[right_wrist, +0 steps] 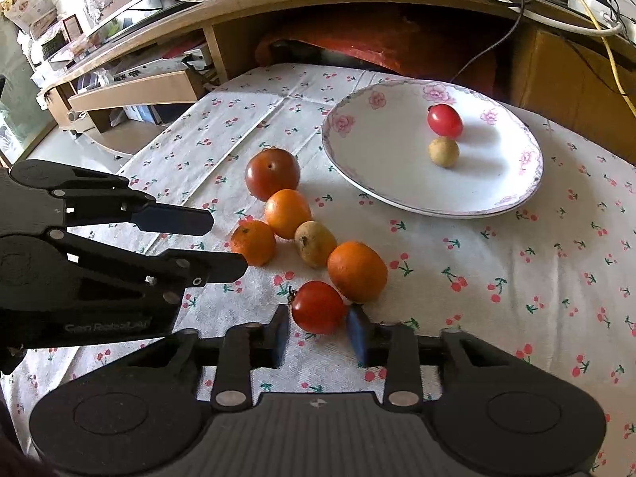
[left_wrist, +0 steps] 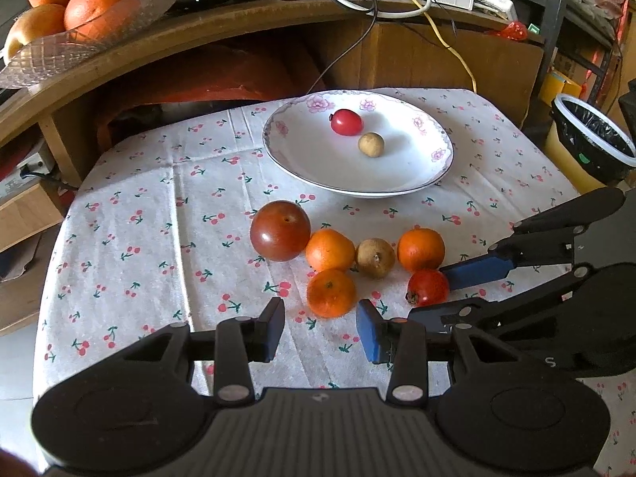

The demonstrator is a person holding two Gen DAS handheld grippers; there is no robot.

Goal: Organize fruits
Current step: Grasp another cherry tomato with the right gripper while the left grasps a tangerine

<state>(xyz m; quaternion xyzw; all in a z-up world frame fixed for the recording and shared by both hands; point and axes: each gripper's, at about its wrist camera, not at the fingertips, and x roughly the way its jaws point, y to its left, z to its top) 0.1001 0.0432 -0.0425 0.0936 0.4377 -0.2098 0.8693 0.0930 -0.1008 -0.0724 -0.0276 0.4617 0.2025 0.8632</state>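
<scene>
Floral plate (right_wrist: pixel 357 159) holding 2 small fruits, right gripper (right_wrist: pixel 318 332) spread around tomato (right_wrist: pixel 318 306), left gripper (left_wrist: pixel 321 328) spread empty

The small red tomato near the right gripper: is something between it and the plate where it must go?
Yes. An orange touches the small red tomato on the plate side, with a brown fruit beside it. The right gripper is open, its fingers either side of the tomato. Lifted clear, the way to the plate looks free.

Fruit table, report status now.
Right gripper open, straddling small red tomato, not yet closed. Left gripper open, empty, near orange. Plate holds two fruits; six on cloth. Nothing blocking.
</scene>
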